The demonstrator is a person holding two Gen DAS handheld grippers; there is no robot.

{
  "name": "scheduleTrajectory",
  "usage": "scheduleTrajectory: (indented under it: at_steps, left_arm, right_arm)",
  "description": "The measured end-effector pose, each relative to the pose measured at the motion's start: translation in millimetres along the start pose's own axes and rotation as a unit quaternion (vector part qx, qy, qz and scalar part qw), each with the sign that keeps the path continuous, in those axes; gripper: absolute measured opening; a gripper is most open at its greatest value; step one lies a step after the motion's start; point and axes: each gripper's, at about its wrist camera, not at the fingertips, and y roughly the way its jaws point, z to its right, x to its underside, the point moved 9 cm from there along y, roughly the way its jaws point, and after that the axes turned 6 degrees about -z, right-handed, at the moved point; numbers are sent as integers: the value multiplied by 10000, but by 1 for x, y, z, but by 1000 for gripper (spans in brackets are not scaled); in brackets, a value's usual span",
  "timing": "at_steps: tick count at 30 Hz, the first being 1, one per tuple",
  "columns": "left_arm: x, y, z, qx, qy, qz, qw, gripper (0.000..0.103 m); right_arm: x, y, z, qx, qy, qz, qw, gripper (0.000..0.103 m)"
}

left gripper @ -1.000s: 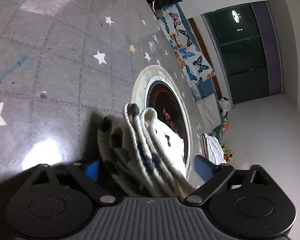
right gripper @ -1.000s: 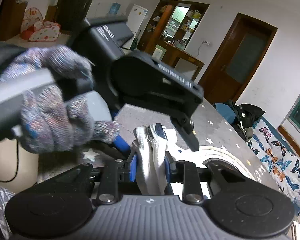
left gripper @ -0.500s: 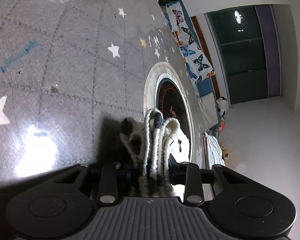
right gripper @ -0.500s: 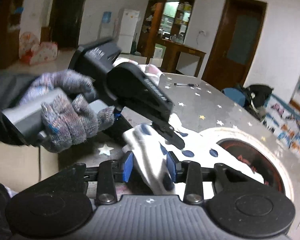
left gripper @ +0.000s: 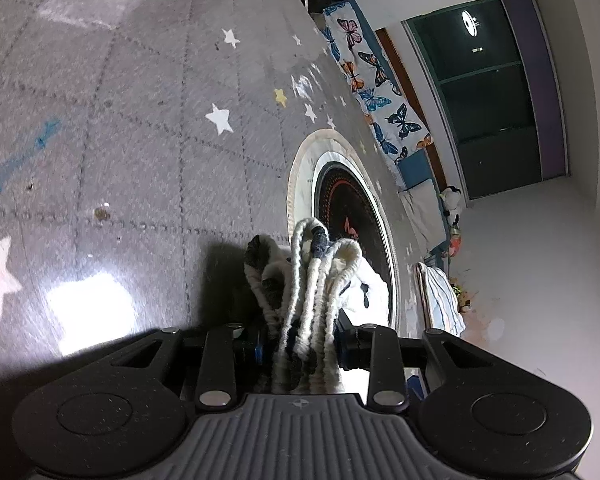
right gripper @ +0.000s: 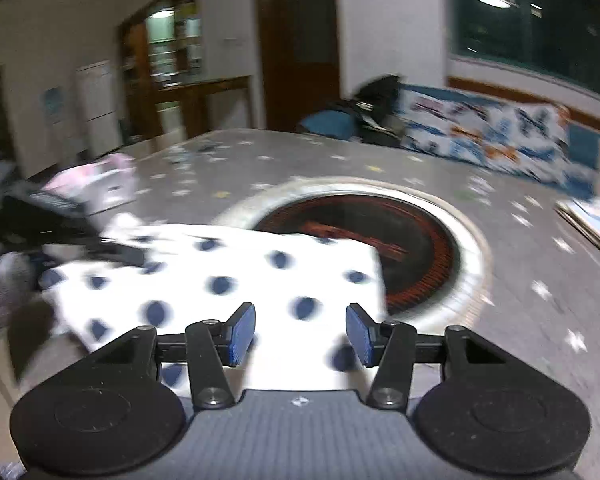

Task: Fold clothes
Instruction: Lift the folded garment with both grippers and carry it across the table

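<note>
White cloth (right gripper: 236, 276) with dark blue dots lies on the grey table (left gripper: 132, 128), one edge over the one round burner (right gripper: 416, 248) set in the tabletop. There is one such cloth. The left gripper (left gripper: 300, 344) is clamped on its bunched edge; about four folded layers stand between the two fingers. The right gripper (right gripper: 300, 336) has its two blue pads (right gripper: 242, 332) apart, above the flat cloth and holding nothing. One pink and white bundle (right gripper: 96, 180) lies far back on the table.
</note>
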Motion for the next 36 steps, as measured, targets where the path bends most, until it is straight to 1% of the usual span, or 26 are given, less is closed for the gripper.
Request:
scheduleTrajectory:
  at_steps: [2,5,12,14,15,16,17,18,19,23,28,32,36]
  left_arm:
    - [-1,0,-1,-11,-3,-7,10000,33]
    - [-3,0,0,-36,33,-30,10000,33]
    - [-5,1,2,-148,181,-78,9997,33]
    - [-5,2,4,-211,253,-92,9994,33]
    - [-6,2,5,-255,286,-96,9992,33]
    - [-6,3,6,-300,319,-100,9990,33]
    - [-6,3,8,-344,352,-103,9987,33]
    - [-7,4,9,-389,385,-107,9984,33]
    - [-7,5,11,-430,430,-114,9981,33]
    - [-4,10,27,-517,660,-168,9963,31]
    - [5,31,61,-502,1036,-348,9927,31]
    - [20,66,92,-501,1349,-635,9876,31]
    - [37,107,124,-417,1606,-963,9814,31]
  right_arm:
    - [5,7,17,40,291,-74,9995,52]
    - [9,13,29,-43,596,-143,9981,52]
    - [9,28,42,-283,1138,-235,9928,51]
    - [9,28,42,-367,1214,-250,9916,48]
    - [9,29,41,-420,1265,-266,9907,37]
    - [10,29,42,-443,1324,-278,9898,27]
    - [11,28,43,-445,1381,-284,9890,24]
    - [12,27,44,-442,1429,-272,9884,16]
    - [12,25,45,-459,1485,-238,9876,11]
    - [12,7,50,-529,1650,-23,9849,6]
    - [13,-25,66,-347,1734,294,9838,5]
    - [22,-53,98,0,1868,472,9813,5]
    - [32,-78,137,405,2054,582,9761,5]
